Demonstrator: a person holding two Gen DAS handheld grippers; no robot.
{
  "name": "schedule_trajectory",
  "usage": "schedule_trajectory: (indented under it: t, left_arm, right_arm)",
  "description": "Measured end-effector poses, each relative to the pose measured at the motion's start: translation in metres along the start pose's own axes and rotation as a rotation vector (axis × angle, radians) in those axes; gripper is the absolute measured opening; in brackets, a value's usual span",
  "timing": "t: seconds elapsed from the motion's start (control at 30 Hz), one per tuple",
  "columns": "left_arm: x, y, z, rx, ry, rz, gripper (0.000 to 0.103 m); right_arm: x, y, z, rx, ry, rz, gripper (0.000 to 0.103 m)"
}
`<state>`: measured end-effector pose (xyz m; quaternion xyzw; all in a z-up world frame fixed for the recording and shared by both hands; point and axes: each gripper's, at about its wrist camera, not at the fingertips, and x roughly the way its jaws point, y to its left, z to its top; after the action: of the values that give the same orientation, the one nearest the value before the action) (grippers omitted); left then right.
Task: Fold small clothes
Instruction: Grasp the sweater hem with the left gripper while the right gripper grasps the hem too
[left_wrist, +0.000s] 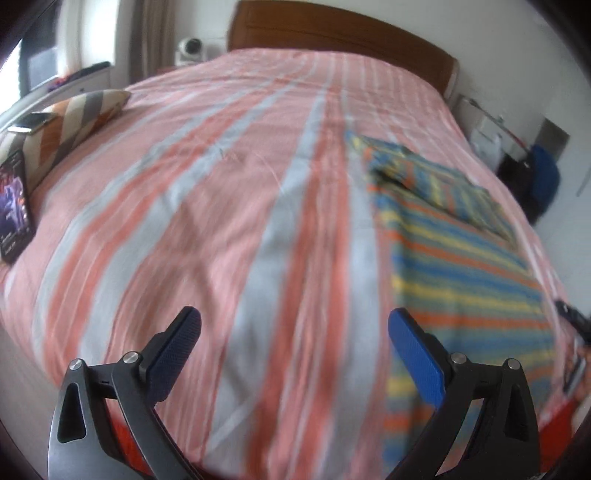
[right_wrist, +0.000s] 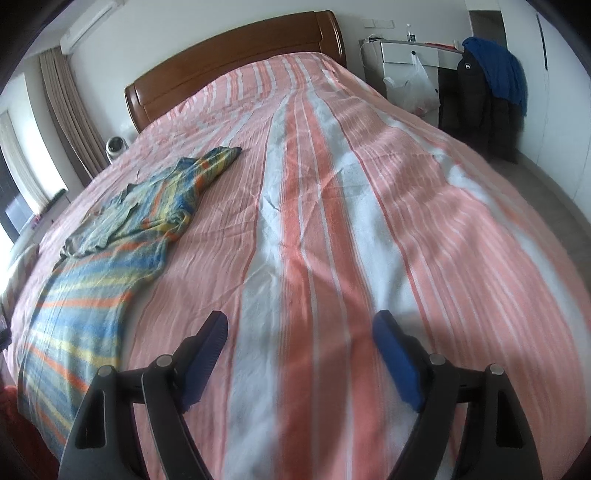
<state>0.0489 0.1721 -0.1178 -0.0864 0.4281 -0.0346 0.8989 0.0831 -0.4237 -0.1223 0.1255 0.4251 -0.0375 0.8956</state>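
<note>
A small striped garment (left_wrist: 461, 266) in blue, yellow and orange lies on the pink striped bedspread (left_wrist: 221, 184), to the right in the left wrist view, its far part folded over. It shows at the left in the right wrist view (right_wrist: 99, 258), with the top part crumpled. My left gripper (left_wrist: 293, 325) is open and empty above the bedspread, left of the garment. My right gripper (right_wrist: 300, 328) is open and empty above the bedspread (right_wrist: 369, 203), right of the garment.
A zigzag cushion (left_wrist: 74, 118) with a phone (left_wrist: 31, 123) on it and a dark card (left_wrist: 14, 206) lie at the bed's left edge. A wooden headboard (right_wrist: 236, 59) stands at the far end. A white cabinet (right_wrist: 410, 51) and hanging jackets (right_wrist: 484, 81) stand to the right.
</note>
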Motion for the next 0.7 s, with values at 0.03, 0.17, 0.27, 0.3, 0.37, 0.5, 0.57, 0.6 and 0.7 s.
schedule_trajectory:
  t: [0.03, 0.17, 0.27, 0.3, 0.37, 0.5, 0.57, 0.6, 0.7]
  left_arm:
    - [-0.003, -0.001, -0.004, 0.009, 0.012, -0.008, 0.101]
    - [-0.007, -0.015, -0.023, 0.063, 0.076, -0.040, 0.101]
    - [-0.004, -0.024, -0.028, 0.083, 0.118, -0.064, 0.101]
    - [-0.003, -0.026, -0.029, 0.091, 0.129, -0.068, 0.101]
    - [-0.001, -0.030, -0.031, 0.105, 0.150, -0.064, 0.101]
    - [0.003, -0.034, -0.038, 0.122, 0.187, -0.063, 0.101]
    - [0.006, -0.037, -0.041, 0.123, 0.197, -0.072, 0.101]
    - [0.007, -0.038, -0.042, 0.123, 0.203, -0.075, 0.101]
    - [0.012, -0.042, -0.045, 0.122, 0.226, -0.092, 0.095]
  right_arm:
    - [-0.007, 0.004, -0.001, -0.008, 0.007, 0.023, 0.080]
    - [-0.036, 0.023, -0.005, -0.108, 0.024, 0.051, 0.080]
    - [-0.054, 0.036, -0.009, -0.172, 0.059, 0.061, 0.080]
    - [-0.059, 0.040, -0.011, -0.188, 0.072, 0.065, 0.080]
    - [-0.068, 0.048, -0.014, -0.221, 0.104, 0.069, 0.080]
    - [-0.080, 0.062, -0.030, -0.207, 0.204, 0.112, 0.080]
    - [-0.080, 0.065, -0.044, -0.172, 0.268, 0.149, 0.080]
    - [-0.080, 0.068, -0.054, -0.151, 0.304, 0.178, 0.080]
    - [-0.077, 0.077, -0.075, -0.100, 0.359, 0.248, 0.080]
